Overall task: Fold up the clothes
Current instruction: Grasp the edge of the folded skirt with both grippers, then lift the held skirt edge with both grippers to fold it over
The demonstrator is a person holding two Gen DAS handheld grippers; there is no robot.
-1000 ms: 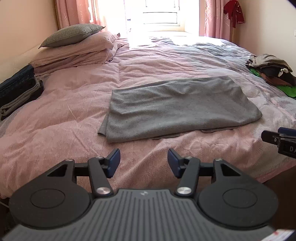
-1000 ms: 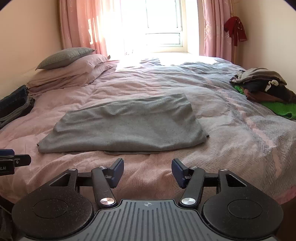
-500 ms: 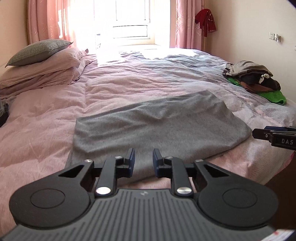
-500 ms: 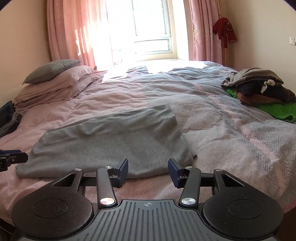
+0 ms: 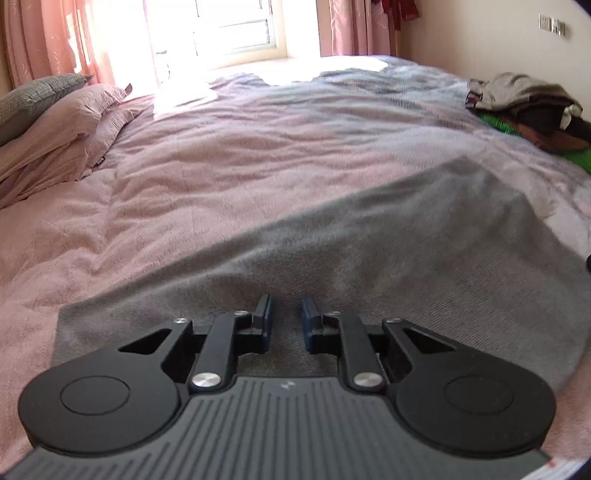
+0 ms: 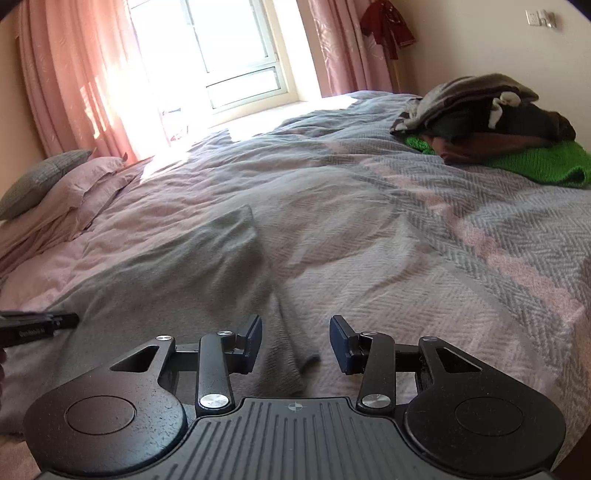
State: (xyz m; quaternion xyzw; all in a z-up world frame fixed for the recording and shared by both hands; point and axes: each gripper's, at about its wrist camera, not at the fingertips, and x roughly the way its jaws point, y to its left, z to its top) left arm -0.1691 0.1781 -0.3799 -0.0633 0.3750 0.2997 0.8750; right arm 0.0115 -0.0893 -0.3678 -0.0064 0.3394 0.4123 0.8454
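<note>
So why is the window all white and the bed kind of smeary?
Left wrist view: sun floods the window and bleaches it and the quilt just below; the grey cloth smears with motion. Right wrist view: the same glare at the window, the cloth soft, and room lines bend from the fisheye lens.

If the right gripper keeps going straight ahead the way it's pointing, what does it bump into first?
Most likely the near corner of the flat grey knitted garment, which lies between and just beyond the open right gripper. Past that is only the pink and grey bed cover. Depth is hard to judge here.
</note>
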